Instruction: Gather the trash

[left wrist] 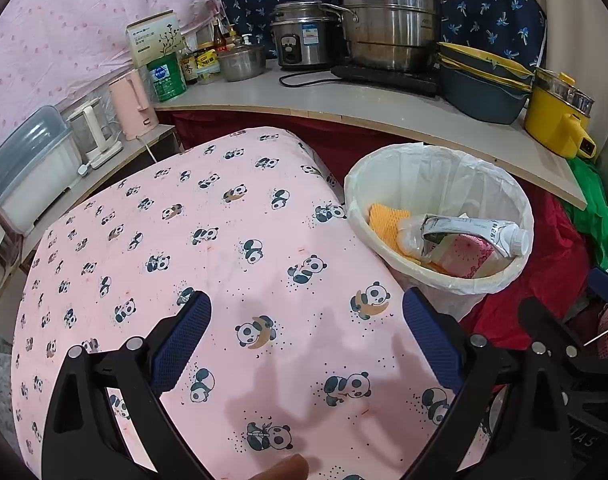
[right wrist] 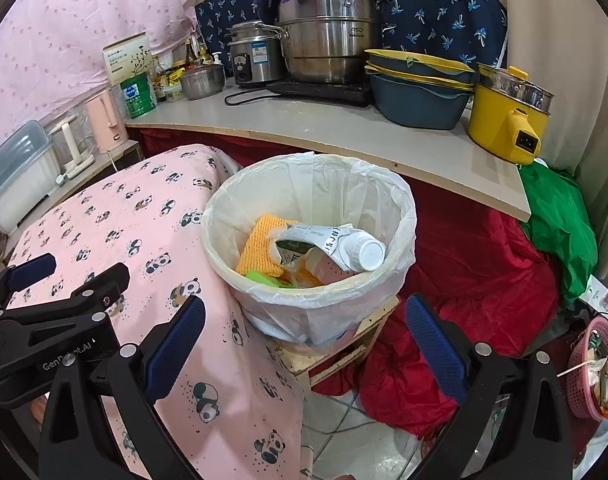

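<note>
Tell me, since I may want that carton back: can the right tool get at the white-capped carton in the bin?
Probably yes. The right tool is open and empty, and the carton lies on top in the uncovered bin ahead.

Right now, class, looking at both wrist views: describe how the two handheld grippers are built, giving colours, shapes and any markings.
Both are alike. The right gripper has a black plastic frame of angled struts joined by round silver pins, ending in two flat fingers padded with blue mesh-textured material. The left gripper has the same build; seen from the right wrist, its black body carries pale lettering, partly unreadable. No cables or sleeves show.
</note>
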Available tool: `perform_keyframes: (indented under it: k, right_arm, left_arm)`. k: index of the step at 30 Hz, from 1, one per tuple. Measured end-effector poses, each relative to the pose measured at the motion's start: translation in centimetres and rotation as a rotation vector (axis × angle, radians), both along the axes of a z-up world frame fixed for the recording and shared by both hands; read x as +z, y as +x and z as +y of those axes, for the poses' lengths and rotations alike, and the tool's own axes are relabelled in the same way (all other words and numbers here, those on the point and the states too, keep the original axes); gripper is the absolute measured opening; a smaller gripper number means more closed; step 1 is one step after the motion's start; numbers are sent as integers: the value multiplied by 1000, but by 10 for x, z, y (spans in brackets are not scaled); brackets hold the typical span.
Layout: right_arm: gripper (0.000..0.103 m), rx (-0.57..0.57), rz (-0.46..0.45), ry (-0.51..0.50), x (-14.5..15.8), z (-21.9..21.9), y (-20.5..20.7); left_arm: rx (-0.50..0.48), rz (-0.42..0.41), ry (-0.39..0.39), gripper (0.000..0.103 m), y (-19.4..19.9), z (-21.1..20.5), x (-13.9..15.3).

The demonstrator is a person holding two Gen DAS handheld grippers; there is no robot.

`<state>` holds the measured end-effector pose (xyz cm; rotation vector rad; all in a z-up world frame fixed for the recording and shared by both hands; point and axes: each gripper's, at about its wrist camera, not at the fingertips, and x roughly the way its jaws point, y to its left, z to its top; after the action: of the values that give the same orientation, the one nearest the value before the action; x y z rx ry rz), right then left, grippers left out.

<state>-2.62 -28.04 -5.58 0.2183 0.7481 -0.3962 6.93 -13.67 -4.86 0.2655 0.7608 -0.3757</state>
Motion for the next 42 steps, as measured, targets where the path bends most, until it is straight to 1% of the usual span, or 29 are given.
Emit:
perform_keyframes:
  k: [7, 24, 42]
  right_arm:
    - [97, -1, 6, -9, -1, 1, 1]
    - [97, 8, 19, -17, -2, 5, 7]
    - [97, 13, 24, -21, -4, 9, 8]
  left_arm:
    - [6, 6, -1, 92, 0, 1, -2]
    - [62, 21, -13, 92, 9, 16, -6]
    - [95, 12, -2, 92, 9, 20, -6]
